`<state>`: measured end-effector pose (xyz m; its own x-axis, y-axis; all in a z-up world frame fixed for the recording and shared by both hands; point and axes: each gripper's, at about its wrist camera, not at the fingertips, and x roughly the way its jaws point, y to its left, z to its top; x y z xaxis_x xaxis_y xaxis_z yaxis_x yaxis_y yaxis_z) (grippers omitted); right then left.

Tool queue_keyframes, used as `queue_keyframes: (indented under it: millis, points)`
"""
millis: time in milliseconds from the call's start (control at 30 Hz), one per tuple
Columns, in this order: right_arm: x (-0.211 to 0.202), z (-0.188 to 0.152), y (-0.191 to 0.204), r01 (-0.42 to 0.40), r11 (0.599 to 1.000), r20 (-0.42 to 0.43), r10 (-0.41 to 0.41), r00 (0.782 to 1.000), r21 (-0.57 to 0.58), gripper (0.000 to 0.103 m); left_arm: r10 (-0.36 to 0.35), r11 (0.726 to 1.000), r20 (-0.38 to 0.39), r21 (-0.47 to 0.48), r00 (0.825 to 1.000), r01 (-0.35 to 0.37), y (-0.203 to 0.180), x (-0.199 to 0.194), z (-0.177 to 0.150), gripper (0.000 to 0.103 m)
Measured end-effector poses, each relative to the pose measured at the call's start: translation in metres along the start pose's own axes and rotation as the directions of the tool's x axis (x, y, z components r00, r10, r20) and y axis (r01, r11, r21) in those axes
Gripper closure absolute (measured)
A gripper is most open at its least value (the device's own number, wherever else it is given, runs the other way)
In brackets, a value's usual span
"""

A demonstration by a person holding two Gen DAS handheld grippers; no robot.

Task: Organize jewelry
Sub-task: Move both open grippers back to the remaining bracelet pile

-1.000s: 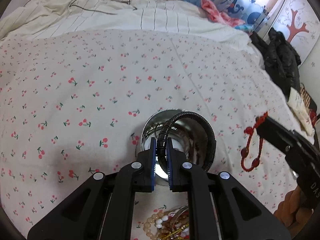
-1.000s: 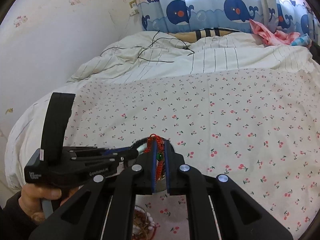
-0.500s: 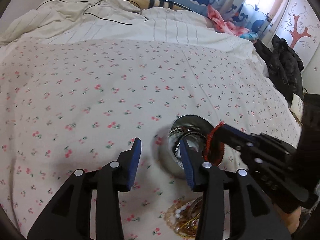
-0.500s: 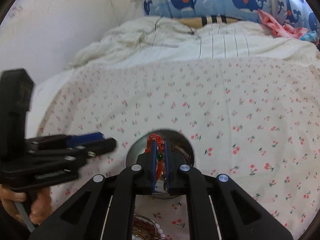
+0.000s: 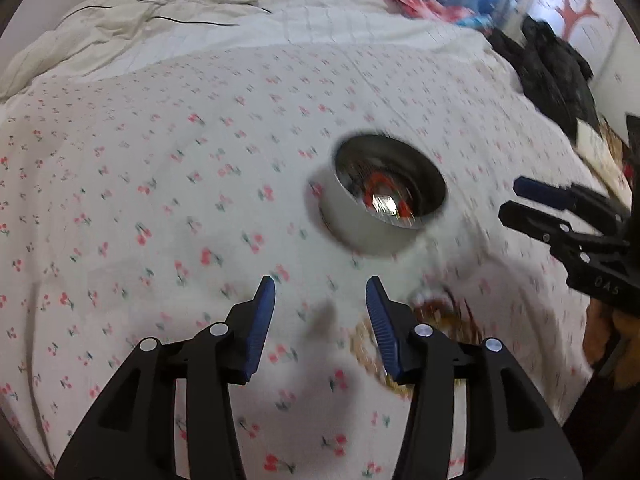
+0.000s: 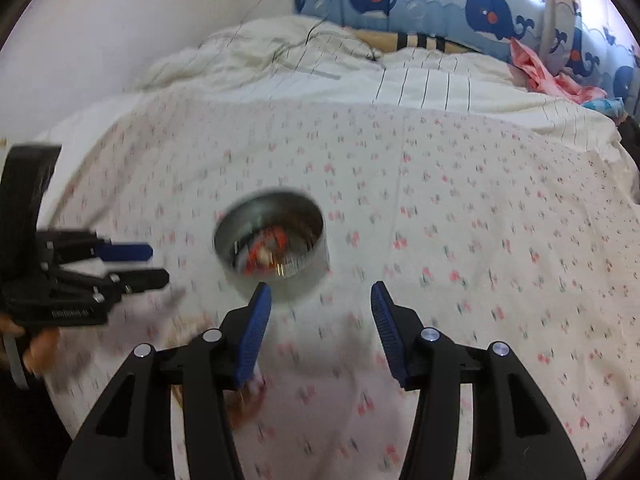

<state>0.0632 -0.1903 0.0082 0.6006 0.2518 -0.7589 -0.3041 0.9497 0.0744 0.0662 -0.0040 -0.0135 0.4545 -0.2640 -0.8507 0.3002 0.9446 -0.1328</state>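
Left wrist view: the left gripper [image 5: 320, 312] at lower centre gapes wide and holds nothing. One tin [image 5: 384, 208] sits right of centre on the bed [image 5: 160, 160], with a red cord [image 5: 380, 192] inside. One blurred jewelry pile [image 5: 440, 320] lies lower right; pieces cannot be counted. This looks like the gap between drops, so a reach to the pile seems next.

Right wrist view: the right gripper [image 6: 320, 316] is likewise spread and empty, with the tin [image 6: 272, 240] just above its left finger.
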Motion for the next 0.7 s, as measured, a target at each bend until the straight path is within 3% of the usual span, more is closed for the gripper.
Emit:
queue_keyframes:
  millis: [267, 467, 700]
  points:
    - [-0.011, -0.024, 0.0, 0.012, 1.0, -0.04, -0.013, 0.999, -0.029, 0.049, 0.016, 0.99, -0.02, 0.139, 1.0, -0.013, -0.024, 0.004, -0.039, 0.058]
    - [-0.008, -0.035, 0.016, 0.0, 0.997, -0.078, -0.006, 0.997, -0.083, 0.048, -0.028, 0.994, -0.012, 0.103, 1.0, 0.029, -0.024, 0.001, -0.042, 0.058]
    - [-0.005, -0.042, 0.021, 0.013, 0.994, -0.095, -0.023, 0.995, -0.105, 0.041, -0.027, 0.989, -0.003, 0.144, 1.0, 0.027, -0.035, -0.001, -0.046, 0.058]
